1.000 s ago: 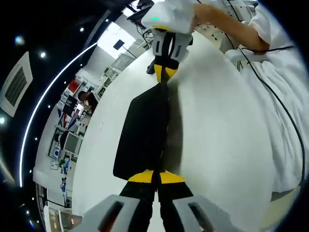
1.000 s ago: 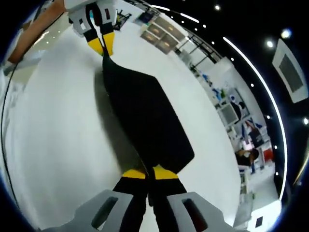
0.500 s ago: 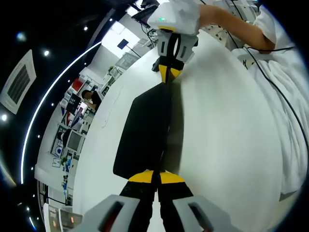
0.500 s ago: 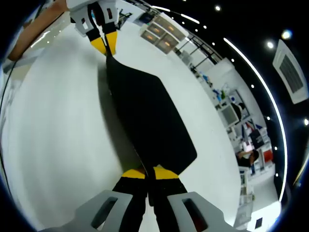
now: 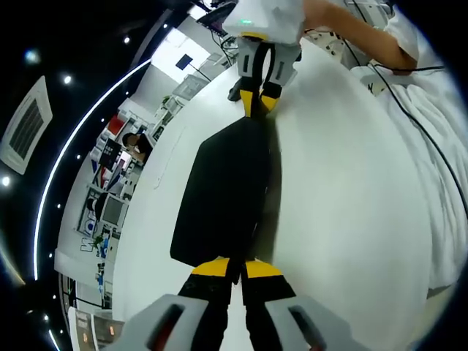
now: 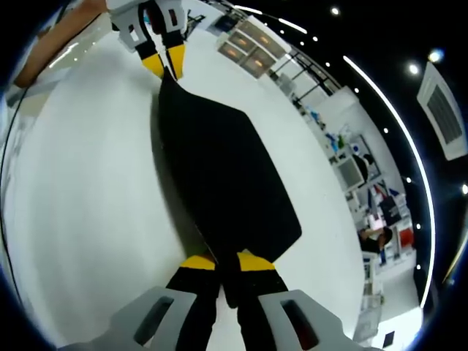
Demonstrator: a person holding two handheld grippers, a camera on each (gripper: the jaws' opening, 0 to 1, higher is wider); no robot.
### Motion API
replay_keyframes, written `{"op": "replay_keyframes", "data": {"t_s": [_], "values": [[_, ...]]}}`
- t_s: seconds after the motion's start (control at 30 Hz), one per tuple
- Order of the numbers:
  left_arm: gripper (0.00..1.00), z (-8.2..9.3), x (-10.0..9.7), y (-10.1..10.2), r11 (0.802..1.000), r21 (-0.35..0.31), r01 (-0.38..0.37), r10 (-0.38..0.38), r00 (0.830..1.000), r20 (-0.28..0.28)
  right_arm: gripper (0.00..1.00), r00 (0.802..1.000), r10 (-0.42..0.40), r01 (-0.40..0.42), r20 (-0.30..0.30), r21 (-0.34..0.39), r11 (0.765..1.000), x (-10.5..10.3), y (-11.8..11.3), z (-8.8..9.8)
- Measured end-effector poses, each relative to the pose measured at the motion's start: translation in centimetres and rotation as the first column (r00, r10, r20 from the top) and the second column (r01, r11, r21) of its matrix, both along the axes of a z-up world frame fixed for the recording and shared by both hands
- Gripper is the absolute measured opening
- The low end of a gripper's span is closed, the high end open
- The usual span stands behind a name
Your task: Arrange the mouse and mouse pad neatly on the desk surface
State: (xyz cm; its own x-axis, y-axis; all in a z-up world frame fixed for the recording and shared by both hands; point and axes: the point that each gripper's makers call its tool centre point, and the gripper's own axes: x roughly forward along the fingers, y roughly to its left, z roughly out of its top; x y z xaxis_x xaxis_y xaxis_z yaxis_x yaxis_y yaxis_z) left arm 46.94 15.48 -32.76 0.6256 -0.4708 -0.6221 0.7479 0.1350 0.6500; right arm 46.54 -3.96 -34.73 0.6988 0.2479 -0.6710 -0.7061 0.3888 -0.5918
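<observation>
A black mouse pad [image 5: 219,190] hangs stretched between my two grippers, just above the white desk [image 5: 344,219], and casts a narrow shadow on it. In the left gripper view my left gripper [image 5: 235,268] is shut on the pad's near corner. At the far corner my right gripper [image 5: 256,102] pinches the pad with its yellow tips. The right gripper view mirrors this: the right gripper [image 6: 227,262] is shut on the near end of the mouse pad [image 6: 219,175], and the left gripper [image 6: 164,66] holds the far end.
A person's arm [image 5: 351,29] and white clothing [image 5: 439,161] with a thin black cable line the desk's right side in the left gripper view. Shelves and cabinets [image 6: 248,51] stand beyond the desk's far edge. Bare white desk [image 6: 80,183] lies on both sides of the pad.
The pad now lies flatter, showing more of its face, and its shadow has narrowed. Both grippers keep their hold on its ends.
</observation>
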Motion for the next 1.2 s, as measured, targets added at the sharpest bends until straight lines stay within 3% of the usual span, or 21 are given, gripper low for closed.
{"op": "replay_keyframes", "data": {"t_s": [0.47, 0.6, 0.7, 0.87, 1.2], "values": [[0.18, 0.0, -0.4, 0.6, 0.999, 0.044, -0.006, 0.006, 1.0, 0.002, 0.18, 1.0, -0.008, 0.008, -0.021, 0.011, 1.0, -1.1, -0.4, 0.6], [0.26, -0.3, -1.0, 1.0, 0.997, 0.076, 0.003, -0.002, 1.0, -0.009, 0.27, 0.999, -0.013, 0.014, -0.03, 0.023, 1.0, -1.7, -0.5, 1.0], [0.26, -0.2, -1.2, 1.0, 0.997, 0.083, 0.0, 0.001, 1.0, -0.007, 0.35, 0.999, -0.008, 0.009, -0.035, 0.023, 1.0, -2.3, -0.5, 1.4], [0.28, 0.4, -1.6, 0.7, 0.998, 0.067, -0.003, 0.003, 1.0, 0.0, 0.41, 0.999, 0.018, -0.017, -0.045, 0.032, 0.999, -3.3, 0.0, 1.8], [0.38, 1.9, -2.7, 0.2, 1.0, -0.005, 0.001, -0.001, 1.0, -0.001, 0.42, 0.998, 0.062, -0.061, -0.006, 0.1, 0.993, -4.2, 0.7, 4.1]]}}
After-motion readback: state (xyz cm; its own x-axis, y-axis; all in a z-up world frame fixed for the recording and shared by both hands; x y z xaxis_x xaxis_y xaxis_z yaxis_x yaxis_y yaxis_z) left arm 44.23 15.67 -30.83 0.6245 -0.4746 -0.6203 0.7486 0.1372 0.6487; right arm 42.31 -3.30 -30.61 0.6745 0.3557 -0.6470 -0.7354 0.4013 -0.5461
